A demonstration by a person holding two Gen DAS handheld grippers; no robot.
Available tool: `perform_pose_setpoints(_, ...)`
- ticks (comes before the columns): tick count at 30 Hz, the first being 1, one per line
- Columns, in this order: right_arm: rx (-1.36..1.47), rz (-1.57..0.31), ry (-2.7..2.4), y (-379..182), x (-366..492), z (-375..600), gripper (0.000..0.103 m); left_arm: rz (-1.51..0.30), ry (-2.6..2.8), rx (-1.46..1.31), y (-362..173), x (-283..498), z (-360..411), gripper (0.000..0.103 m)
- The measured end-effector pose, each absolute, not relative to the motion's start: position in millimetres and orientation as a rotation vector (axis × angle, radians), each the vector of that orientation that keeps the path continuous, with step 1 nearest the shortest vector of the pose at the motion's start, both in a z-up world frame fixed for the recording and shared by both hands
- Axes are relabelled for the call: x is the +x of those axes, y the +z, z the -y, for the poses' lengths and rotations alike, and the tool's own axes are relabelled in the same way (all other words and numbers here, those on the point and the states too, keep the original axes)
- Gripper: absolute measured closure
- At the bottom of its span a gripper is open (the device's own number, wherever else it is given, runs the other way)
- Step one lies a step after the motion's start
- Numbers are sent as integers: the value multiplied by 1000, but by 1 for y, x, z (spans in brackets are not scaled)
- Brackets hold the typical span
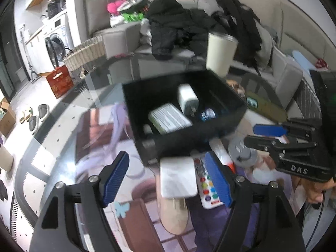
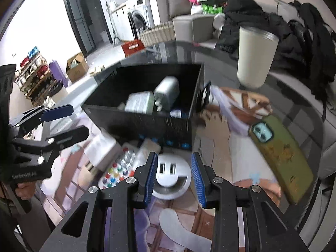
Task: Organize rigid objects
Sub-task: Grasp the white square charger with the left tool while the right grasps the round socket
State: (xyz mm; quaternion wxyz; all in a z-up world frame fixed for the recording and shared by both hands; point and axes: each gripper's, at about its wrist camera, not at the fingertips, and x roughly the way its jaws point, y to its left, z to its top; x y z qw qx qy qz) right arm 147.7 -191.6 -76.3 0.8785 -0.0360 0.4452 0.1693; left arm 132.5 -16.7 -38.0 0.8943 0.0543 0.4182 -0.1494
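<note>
Low in the left wrist view, the left gripper (image 1: pixel 168 176) is seen open, a white charger (image 1: pixel 178 177) lying unpinched between its fingers beside a paint palette (image 1: pixel 206 185). In the right wrist view, the right gripper (image 2: pixel 174 177) is held narrowly apart around a round white USB hub (image 2: pixel 171 173), contact unclear. Farther up, the black box (image 1: pixel 229 96) already holds a charger (image 1: pixel 187 98) and a pale case (image 1: pixel 169 117). On the desk (image 2: pixel 237 147), a phone (image 2: pixel 281 159) is left, so sorting is judged partly done.
</note>
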Motion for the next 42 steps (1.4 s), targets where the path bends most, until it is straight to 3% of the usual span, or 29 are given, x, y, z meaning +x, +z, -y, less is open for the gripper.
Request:
perform_pose_setpoints(3, -53, -985, 365, -90, 151, 192, 68, -896, -315, 140, -49, 134, 25, 28)
perform_pose_setpoints(8, -59, -987, 355, -96, 151, 189, 52, -937, -312, 153, -64, 136, 28, 28)
perform_pose_setpoints(15, -76, -1009, 396, -110, 144, 178, 49, -954, -307, 165, -72, 137, 30, 28)
perform_pose_setpoints(17, -99, -1009, 386, -113, 142, 174, 51, -960, -301, 169, -74, 138, 30, 28)
perform_pose_setpoints(19, -161, -984, 387, -113, 138, 167, 73, -968, -299, 171, -77, 139, 30, 28)
perform_pose_setpoints(22, -176, -974, 395, -113, 134, 163, 85, -988, -290, 161, -82, 144, 28, 28)
perform_pose_setpoints(25, -194, -957, 392, -112, 131, 160, 85, -1001, -272, 144, -85, 149, 25, 32)
perform_pose_setpoints(27, -201, -954, 393, -112, 129, 160, 85, -1003, -280, 127, -86, 149, 23, 41)
perform_pose_setpoints(29, -207, -949, 392, -111, 126, 159, 85, -1003, -295, 129, -85, 149, 24, 59)
perform_pose_setpoints(42, -250, -938, 399, -115, 124, 146, 85, -1009, -287, 133, -90, 140, 16, 59)
